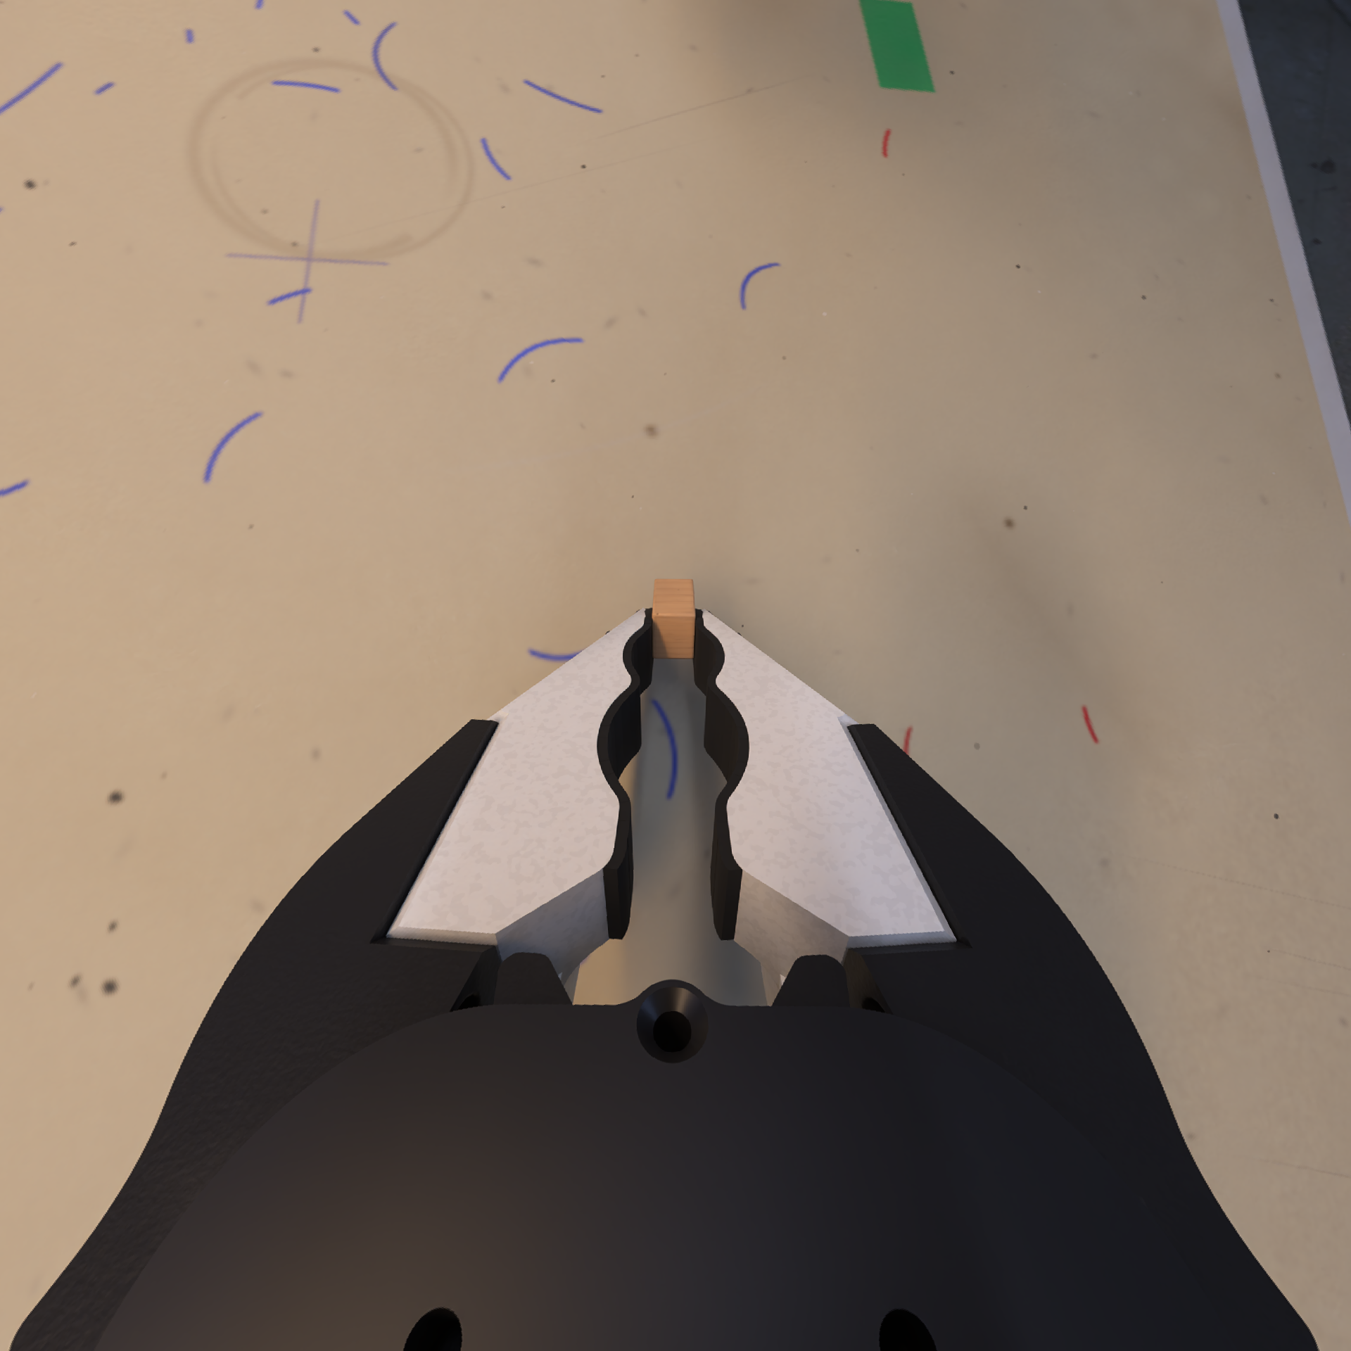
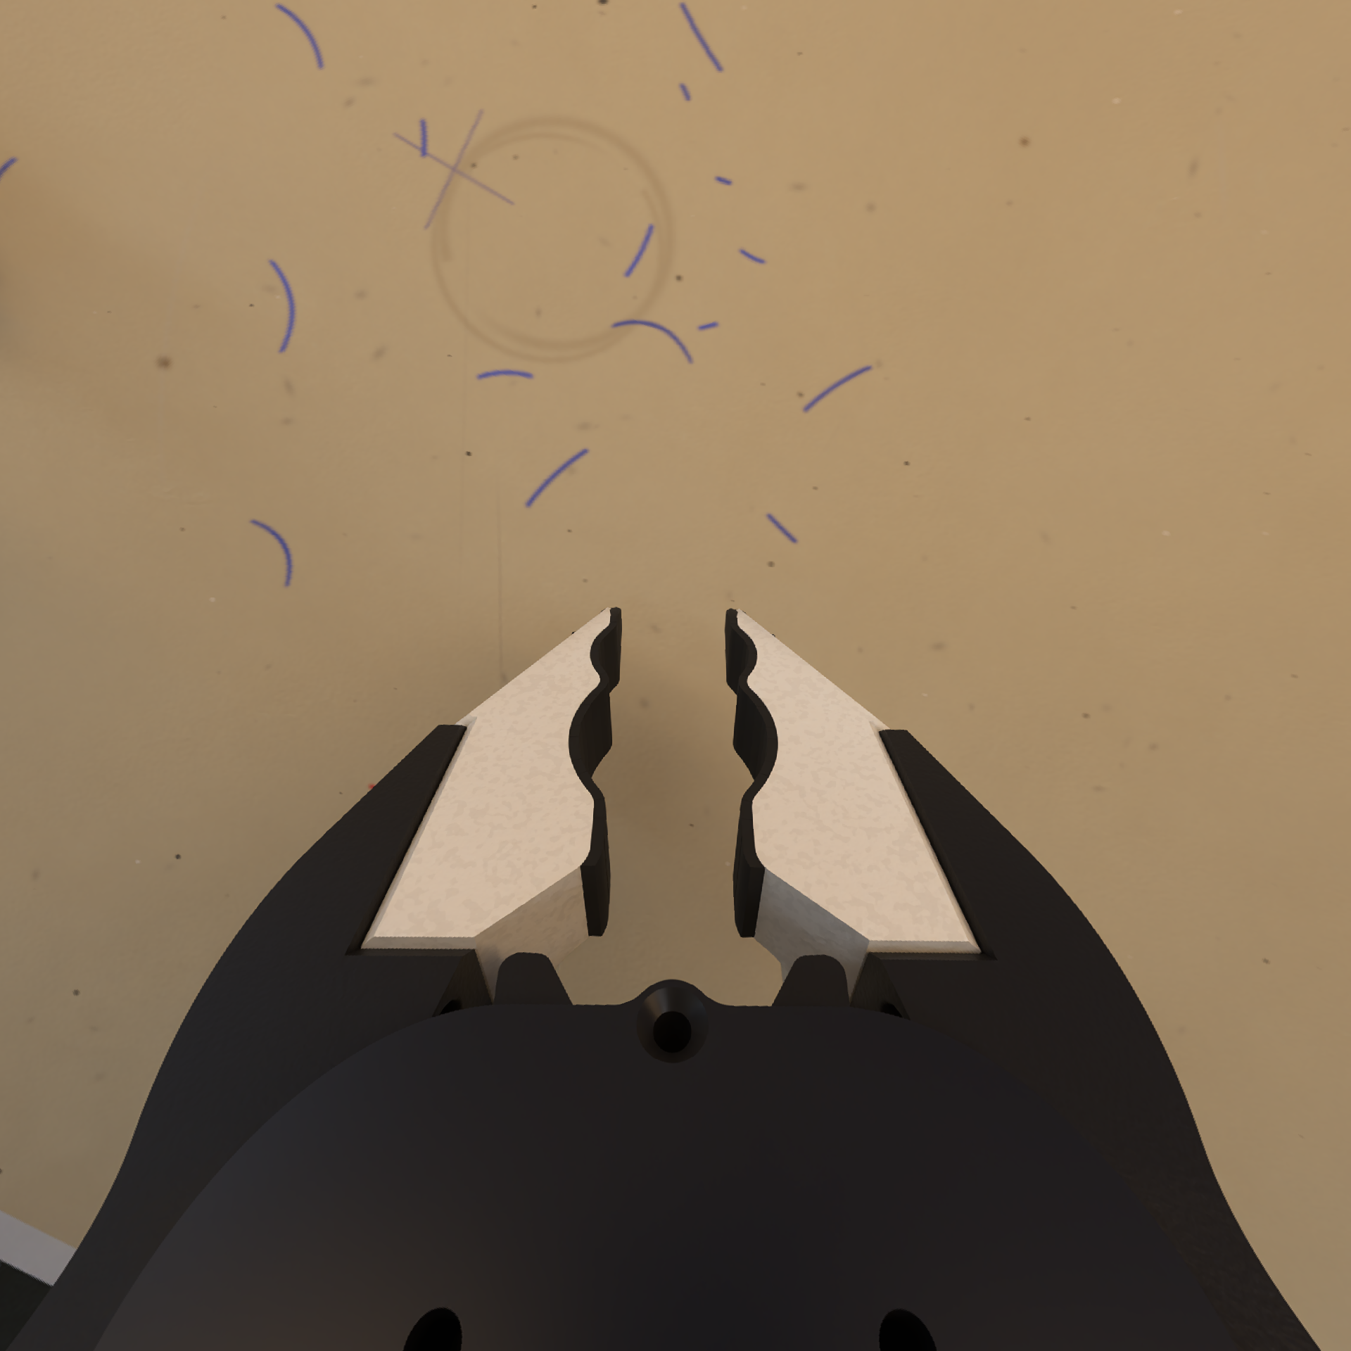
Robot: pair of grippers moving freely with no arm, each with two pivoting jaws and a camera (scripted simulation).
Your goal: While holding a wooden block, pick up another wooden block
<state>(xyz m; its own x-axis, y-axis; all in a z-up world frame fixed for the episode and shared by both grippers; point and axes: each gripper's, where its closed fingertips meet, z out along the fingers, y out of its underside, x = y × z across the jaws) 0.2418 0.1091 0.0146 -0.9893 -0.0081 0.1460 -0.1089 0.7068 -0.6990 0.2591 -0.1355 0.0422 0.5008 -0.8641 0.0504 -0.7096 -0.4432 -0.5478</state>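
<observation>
In the left wrist view my left gripper [image 1: 673, 621] is shut on a small light wooden block [image 1: 673, 618]. The block sits between the fingertips and sticks out a little past them, above the tan table [image 1: 950, 475]. In the right wrist view my right gripper [image 2: 673, 614] is open and empty, with a clear gap between its white-faced fingers [image 2: 512, 789]. It hangs over the tan table [image 2: 1023, 439]. No second wooden block shows in either view.
The table bears blue pen marks, a faint ring stain [image 1: 329, 157] and dark specks. A green strip [image 1: 897, 45] lies at the far right in the left wrist view, near the table's grey right edge [image 1: 1287, 219]. The table's edge also shows in the right wrist view [image 2: 29, 1250].
</observation>
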